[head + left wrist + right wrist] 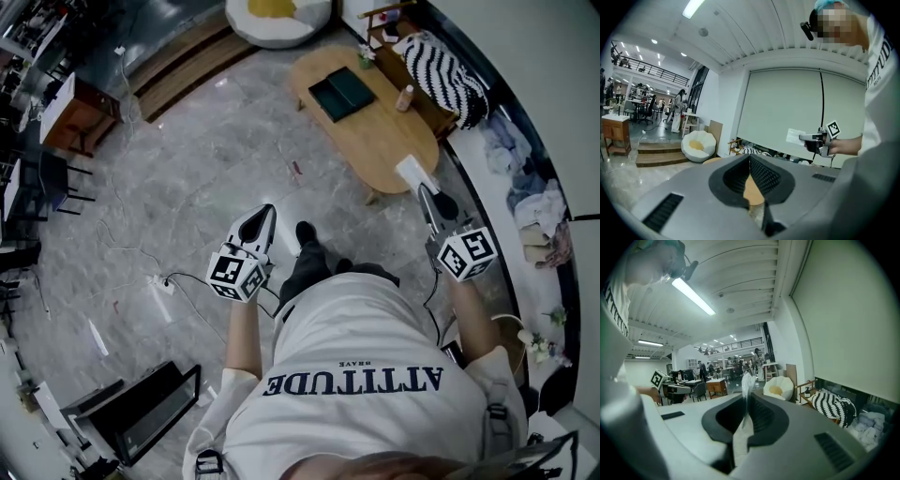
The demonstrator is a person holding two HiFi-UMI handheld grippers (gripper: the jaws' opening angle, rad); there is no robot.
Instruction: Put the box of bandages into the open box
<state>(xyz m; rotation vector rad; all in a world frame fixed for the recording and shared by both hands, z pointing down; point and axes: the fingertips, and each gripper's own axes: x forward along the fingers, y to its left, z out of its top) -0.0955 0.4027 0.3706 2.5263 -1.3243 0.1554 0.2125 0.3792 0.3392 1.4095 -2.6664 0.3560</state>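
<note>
Over near edge of wooden table [384,141], box of bandages [411,173] pinched thin between nearly closed jaws of right gripper [425,194]. Open box [342,94] mid-tabletop, well apart. Left gripper [265,216] jaws pressed together, nothing between, above wide bare floor [206,178].

Floor [187,187]: grey, marbled, glossy; seen across most of the head view.
On floor, upper right: oval wooden table [384,141], raised on legs.
On table: dark open box [342,94], laid near the middle; small bottle [405,97], stood upright near it, on the wall side.
On floor, top: white beanbag [278,19] with a yellow centre, placed near wooden steps [178,66].
On floor, left: wooden desk [80,112]; white power strip [161,284], laid flat.
On floor, lower left: black frame [141,412]; flat or propped cannot be told.
Along right wall: low wooden bench [433,111], on which a striped cushion [448,75] is laid.
</note>
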